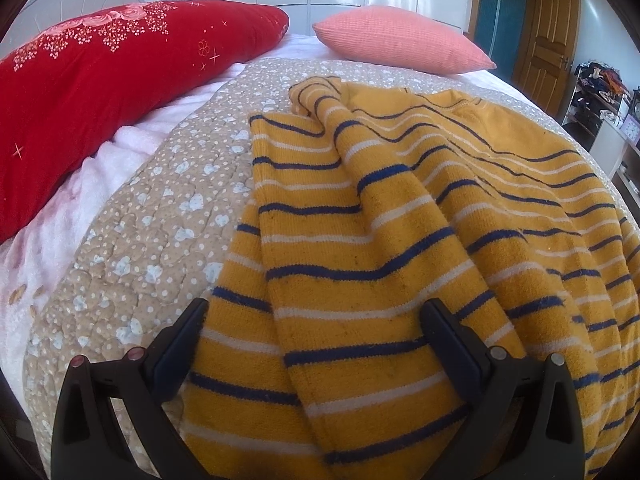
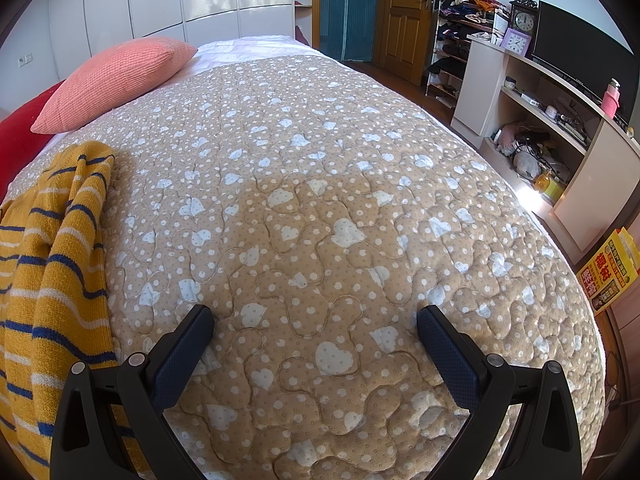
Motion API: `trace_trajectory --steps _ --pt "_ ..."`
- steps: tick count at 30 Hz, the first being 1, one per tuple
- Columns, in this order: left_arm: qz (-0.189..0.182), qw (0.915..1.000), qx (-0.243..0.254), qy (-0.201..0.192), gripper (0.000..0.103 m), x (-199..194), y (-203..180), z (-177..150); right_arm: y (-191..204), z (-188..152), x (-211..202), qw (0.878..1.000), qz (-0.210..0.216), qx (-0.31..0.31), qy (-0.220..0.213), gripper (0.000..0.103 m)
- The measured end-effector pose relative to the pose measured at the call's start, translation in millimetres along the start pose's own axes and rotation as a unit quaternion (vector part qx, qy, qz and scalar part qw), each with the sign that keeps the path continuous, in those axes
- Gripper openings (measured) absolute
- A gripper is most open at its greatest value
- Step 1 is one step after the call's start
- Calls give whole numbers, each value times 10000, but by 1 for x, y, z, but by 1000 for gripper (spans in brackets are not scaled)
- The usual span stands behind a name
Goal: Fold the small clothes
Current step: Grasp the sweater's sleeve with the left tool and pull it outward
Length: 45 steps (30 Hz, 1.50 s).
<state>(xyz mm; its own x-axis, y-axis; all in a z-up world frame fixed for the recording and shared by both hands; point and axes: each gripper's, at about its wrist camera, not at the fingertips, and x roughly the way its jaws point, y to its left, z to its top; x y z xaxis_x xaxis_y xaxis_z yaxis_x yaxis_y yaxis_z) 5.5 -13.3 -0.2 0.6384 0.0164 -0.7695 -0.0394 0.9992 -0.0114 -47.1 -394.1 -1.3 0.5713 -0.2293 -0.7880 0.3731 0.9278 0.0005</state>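
Sweater (image 1: 400,220) rumpled on the quilt (image 1: 160,208), both of my grippers wide and holding nothing.

Yellow knit with navy and white stripes, it lies bunched in loose folds toward the near edge of the bed. My left gripper (image 1: 316,320) hangs over its near part, jaws spread. My right gripper (image 2: 316,326) sits over bare quilt beside the sweater's edge, jaws equally spread. A red pillow (image 1: 100,92) and a pink cushion (image 1: 400,38) rest at the far edge.
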Motion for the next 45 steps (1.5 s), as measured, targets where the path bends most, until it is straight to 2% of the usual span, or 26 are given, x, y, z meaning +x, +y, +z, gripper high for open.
trace_trajectory --steps 3,5,9,11,13,15,17,21,25,27,31,34,37,39,41,43,44,45 --pt "386 9985 331 -184 103 -18 -7 2 0 0 0 10000 -41 -30 12 103" --pt "505 9966 495 -426 103 -36 -11 2 -1 -1 -2 10000 -68 -49 -2 103" --pt "324 9963 602 -527 103 -64 -17 -2 -5 -1 1 10000 -2 6 60 103" --pt "348 9953 722 -542 103 -70 -24 -5 -9 5 1 9996 165 60 236 103" --pt "366 9948 816 -490 103 -66 -30 -11 -15 14 5 9982 398 138 416 103" --pt "376 9955 842 -226 103 -52 -31 -15 -15 12 4 9977 471 1 484 103" --pt "235 9971 698 174 103 -35 -27 -23 -14 9 2 9981 443 -79 419 103" --pt "-91 9994 198 283 103 -31 -11 -31 -8 0 -2 9989 299 -117 330 103" --pt "-359 9972 560 336 103 -40 -6 -38 -5 -1 -3 9992 201 -138 306 103" --pt "-578 9970 444 274 93 -56 -1 -38 -6 -2 -4 9994 193 -135 259 103" --pt "-1061 9932 435 -200 93 -94 2 -30 -8 -3 -5 9995 246 -85 177 103" --pt "-1503 9879 387 -53 92 -90 -4 -15 -7 -5 -6 9996 243 -83 147 103" --pt "-1782 9829 371 259 67 -66 -22 0 -7 -5 -6 9996 245 -84 145 103" --pt "-1788 9815 383 561 39 -44 -32 5 -7 -5 -6 9996 245 -85 146 103" --pt "-1733 9798 315 943 35 -20 -38 8 -7 -5 -6 9996 248 -84 143 103" --pt "-1655 9813 279 943 28 -12 -38 7 -8 -5 -8 9996 249 -83 144 103" --pt "-1637 9821 249 899 14 -15 -36 8 -8 -6 -8 9996 249 -83 143 103" --pt "-1701 9815 99 868 7 -18 -30 9 -8 -5 -8 9996 251 -81 141 103"
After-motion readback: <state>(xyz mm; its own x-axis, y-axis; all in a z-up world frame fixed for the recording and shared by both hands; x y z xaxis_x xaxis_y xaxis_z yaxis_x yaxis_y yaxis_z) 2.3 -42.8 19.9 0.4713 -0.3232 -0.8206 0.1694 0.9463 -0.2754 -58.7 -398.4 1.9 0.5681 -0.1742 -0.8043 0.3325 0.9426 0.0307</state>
